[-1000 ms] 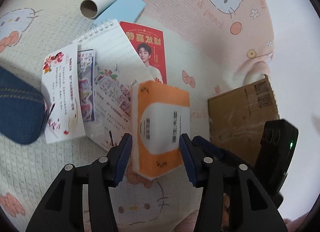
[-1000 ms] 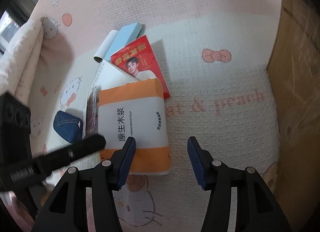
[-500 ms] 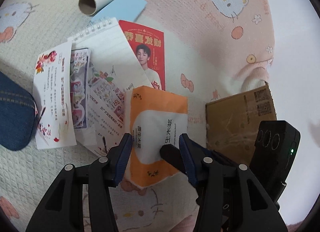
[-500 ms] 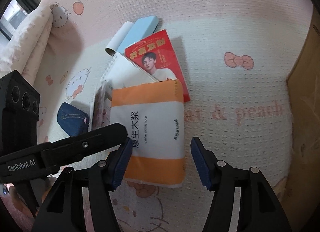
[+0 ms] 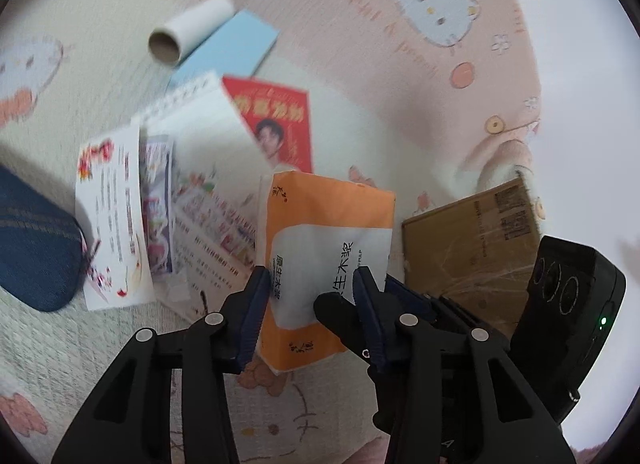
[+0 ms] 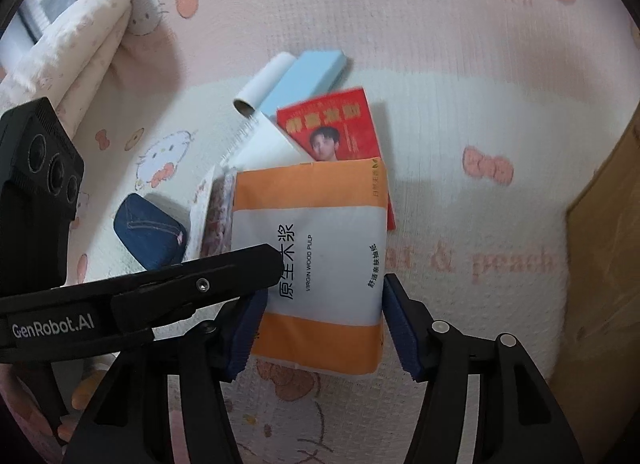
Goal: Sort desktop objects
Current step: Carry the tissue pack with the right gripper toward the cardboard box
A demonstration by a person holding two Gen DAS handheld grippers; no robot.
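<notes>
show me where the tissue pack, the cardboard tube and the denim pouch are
tissue pack [image 6: 320, 264], right wrist view, on its white middle band.
cardboard tube [image 5: 192, 29], left wrist view, on its white side.
denim pouch [image 6: 150, 232], right wrist view, on its top face.

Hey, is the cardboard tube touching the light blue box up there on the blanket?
Touching. The right wrist view shows the cardboard tube lying along the light blue box, its long edge against it, no blanket visible between them.
</notes>
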